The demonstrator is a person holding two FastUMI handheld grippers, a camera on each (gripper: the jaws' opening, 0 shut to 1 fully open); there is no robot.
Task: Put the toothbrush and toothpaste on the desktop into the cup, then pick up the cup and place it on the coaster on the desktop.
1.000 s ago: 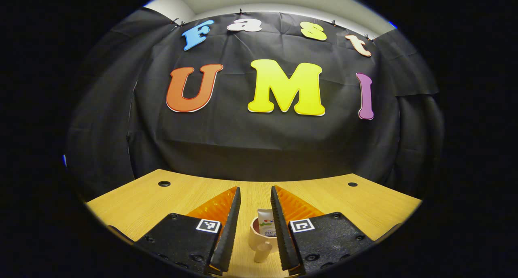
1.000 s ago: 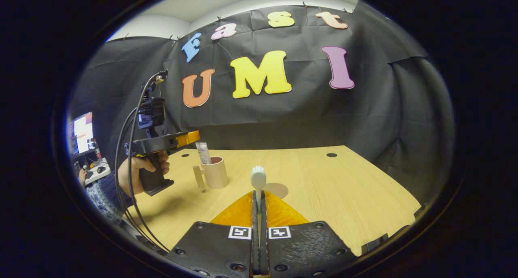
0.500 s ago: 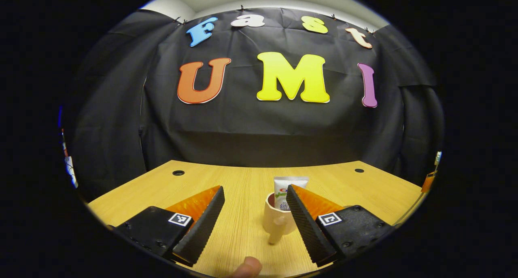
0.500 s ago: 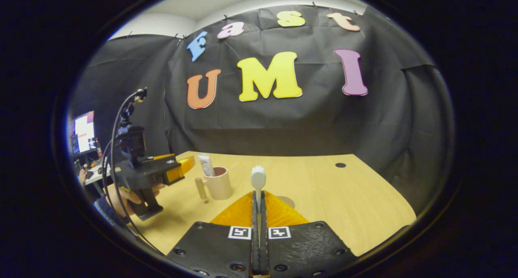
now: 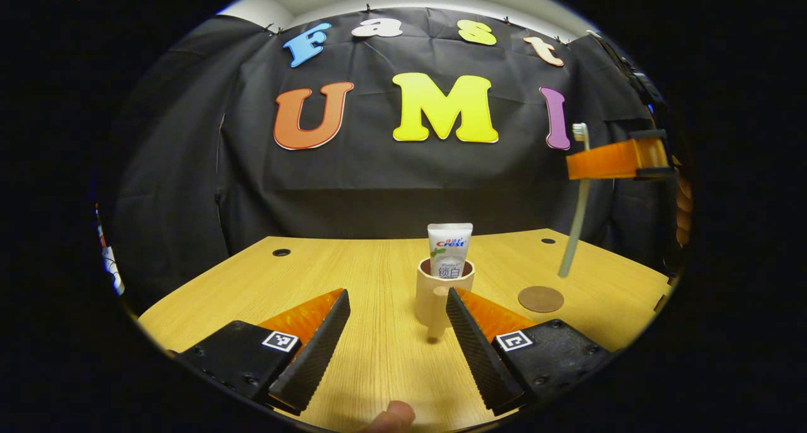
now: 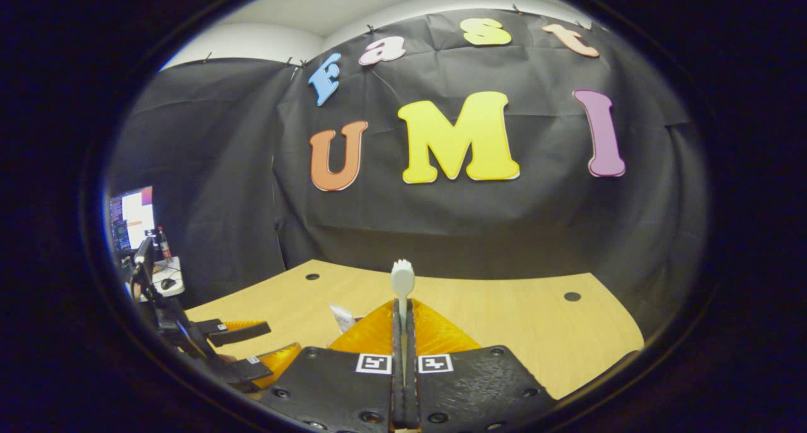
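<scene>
The left gripper view sits low, just above the desk (image 5: pixel 353 275), and faces the back wall, with the cup (image 5: pixel 435 291) close ahead between its fingers and the coaster (image 5: pixel 540 299) off to its right. The right gripper view looks from higher up toward the same wall, tilted over the desk's far edge. Both views share the desk, the toothpaste (image 5: pixel 449 249) and each other's gripper at the edge

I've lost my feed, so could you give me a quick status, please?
Left gripper open, empty. Right gripper shut on toothbrush. Toothpaste in cup; coaster bare.
</scene>
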